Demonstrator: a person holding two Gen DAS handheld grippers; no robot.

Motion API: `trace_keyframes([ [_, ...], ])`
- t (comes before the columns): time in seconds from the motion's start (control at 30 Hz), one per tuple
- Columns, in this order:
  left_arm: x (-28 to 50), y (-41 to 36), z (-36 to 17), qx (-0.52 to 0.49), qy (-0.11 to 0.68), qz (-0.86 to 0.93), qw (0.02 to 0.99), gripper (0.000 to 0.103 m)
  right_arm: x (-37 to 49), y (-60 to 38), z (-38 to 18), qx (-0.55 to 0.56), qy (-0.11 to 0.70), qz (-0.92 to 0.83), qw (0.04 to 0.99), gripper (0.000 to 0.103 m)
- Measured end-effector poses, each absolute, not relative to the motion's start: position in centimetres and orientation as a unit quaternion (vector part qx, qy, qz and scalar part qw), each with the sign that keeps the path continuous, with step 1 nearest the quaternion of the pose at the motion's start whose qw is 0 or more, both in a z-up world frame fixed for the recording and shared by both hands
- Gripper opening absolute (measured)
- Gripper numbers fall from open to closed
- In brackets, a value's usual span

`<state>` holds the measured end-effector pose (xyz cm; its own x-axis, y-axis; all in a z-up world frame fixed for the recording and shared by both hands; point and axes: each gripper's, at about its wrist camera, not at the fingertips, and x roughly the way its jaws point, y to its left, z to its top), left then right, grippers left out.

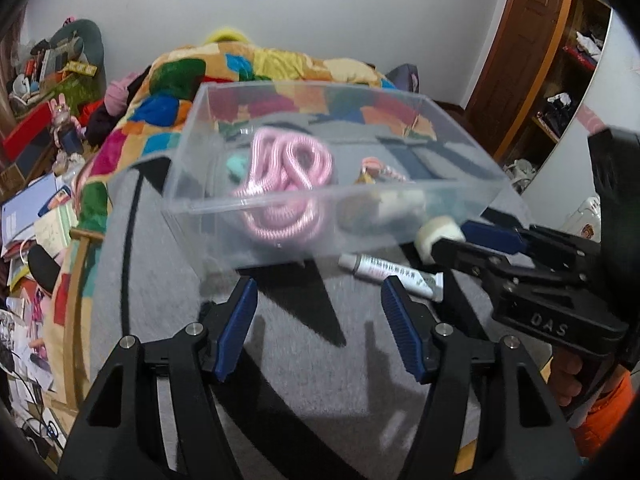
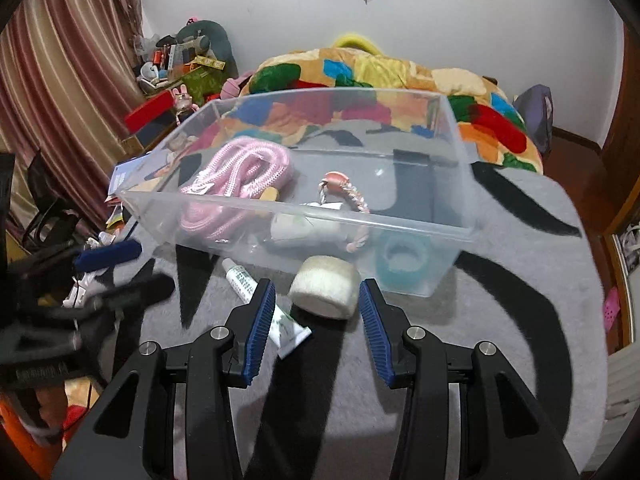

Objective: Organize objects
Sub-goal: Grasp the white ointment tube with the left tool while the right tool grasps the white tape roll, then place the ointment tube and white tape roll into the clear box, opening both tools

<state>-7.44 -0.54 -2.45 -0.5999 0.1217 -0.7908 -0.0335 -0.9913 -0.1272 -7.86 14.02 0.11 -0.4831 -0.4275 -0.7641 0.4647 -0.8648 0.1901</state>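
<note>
A clear plastic bin [image 2: 460,184] stands on the grey cloth and holds a pink coiled cord [image 2: 236,168], a braided pink keychain [image 2: 344,192], a white item and a teal ring [image 2: 404,256]. It also shows in the left wrist view [image 1: 192,136] with the cord [image 1: 288,168]. A cream tape roll [image 2: 326,286] lies in front of the bin, between my open right gripper's [image 2: 316,312] fingertips. A white tube [image 2: 260,304] lies beside it, also seen in the left wrist view [image 1: 394,270]. My left gripper [image 1: 320,304] is open and empty before the bin.
A colourful quilt [image 2: 400,76] lies behind the bin on the bed. The grey cloth [image 2: 500,320] has black stripes. Cluttered shelves and boxes [image 2: 180,64] stand at the left by a curtain. A wooden door [image 1: 520,40] and shelves are at the right.
</note>
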Motion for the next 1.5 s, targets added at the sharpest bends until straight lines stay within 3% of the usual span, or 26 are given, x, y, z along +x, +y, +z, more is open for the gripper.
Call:
trace_keyframes([
  [0.1, -7.7, 0.0, -3.3, -0.456, -0.052, 0.887, 0.047, 0.064, -8.0, 13.8, -0.2, 0.433, 0.027, -0.864, 0.255, 0.040],
  [0.17, -8.0, 0.6, -3.7, -0.463, -0.054, 0.883, 0.055, 0.062, -7.8, 14.0, -0.2, 0.427, 0.032, -0.867, 0.256, 0.032],
  [0.6, -10.9, 3.9, -5.2, -0.492, -0.097, 0.864, 0.044, 0.059, -5.5, 19.1, 0.8, 0.401, 0.035, -0.882, 0.245, 0.030],
  [0.93, -10.0, 4.0, -5.2, -0.486, -0.085, 0.870, 0.020, 0.015, -5.0, 20.1, 0.7, 0.404, 0.017, -0.881, 0.246, 0.030],
  [1.2, -7.6, 4.2, -4.0, -0.471, -0.067, 0.879, 0.046, 0.015, -4.4, 19.2, 2.2, 0.384, 0.015, -0.886, 0.259, 0.030],
  [1.5, -6.2, 4.1, 1.2, -0.403, -0.039, 0.912, 0.060, 0.015, -5.1, 17.6, 5.6, 0.341, 0.013, -0.902, 0.266, 0.030],
])
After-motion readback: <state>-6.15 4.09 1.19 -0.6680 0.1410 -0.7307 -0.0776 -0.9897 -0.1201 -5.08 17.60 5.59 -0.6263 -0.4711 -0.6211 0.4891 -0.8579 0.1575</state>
